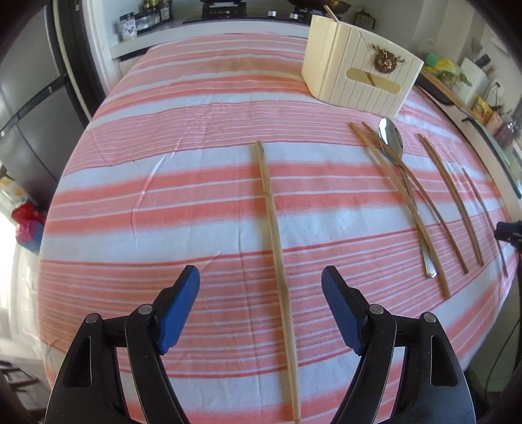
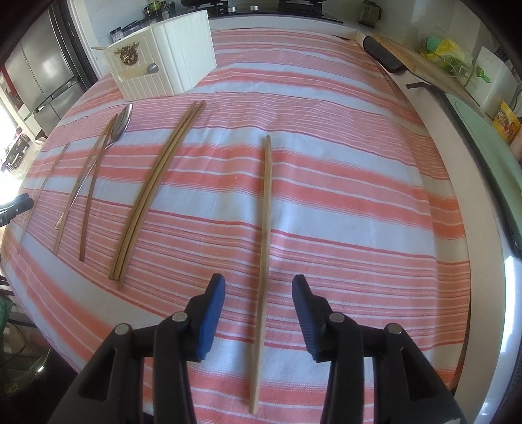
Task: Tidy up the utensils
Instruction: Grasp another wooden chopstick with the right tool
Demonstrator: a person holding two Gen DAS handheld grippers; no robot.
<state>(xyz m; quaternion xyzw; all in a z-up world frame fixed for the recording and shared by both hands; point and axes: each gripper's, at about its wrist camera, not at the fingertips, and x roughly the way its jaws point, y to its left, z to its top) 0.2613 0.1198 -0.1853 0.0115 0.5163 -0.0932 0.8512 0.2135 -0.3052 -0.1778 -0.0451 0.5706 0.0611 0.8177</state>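
Observation:
In the left wrist view my left gripper (image 1: 261,273) is open above the striped cloth. A single wooden chopstick (image 1: 270,208) lies lengthwise on the cloth between its blue pads, untouched. In the right wrist view my right gripper (image 2: 258,282) is open, less wide, over another single chopstick (image 2: 267,202) that lies between its pads, apart from both. A cream utensil holder (image 1: 359,75) (image 2: 163,65) stands at the back. In front of it lie a metal spoon (image 1: 391,140) (image 2: 120,124) crossed with two chopsticks, and a chopstick pair (image 2: 156,182) (image 1: 450,195).
The pink-and-white striped tablecloth (image 1: 163,195) covers the table, whose front edge is near both grippers. A counter with a stove and jars (image 1: 146,19) runs behind. A fridge (image 2: 42,71) stands at the left, and a dark knife and board (image 2: 385,55) at the right edge.

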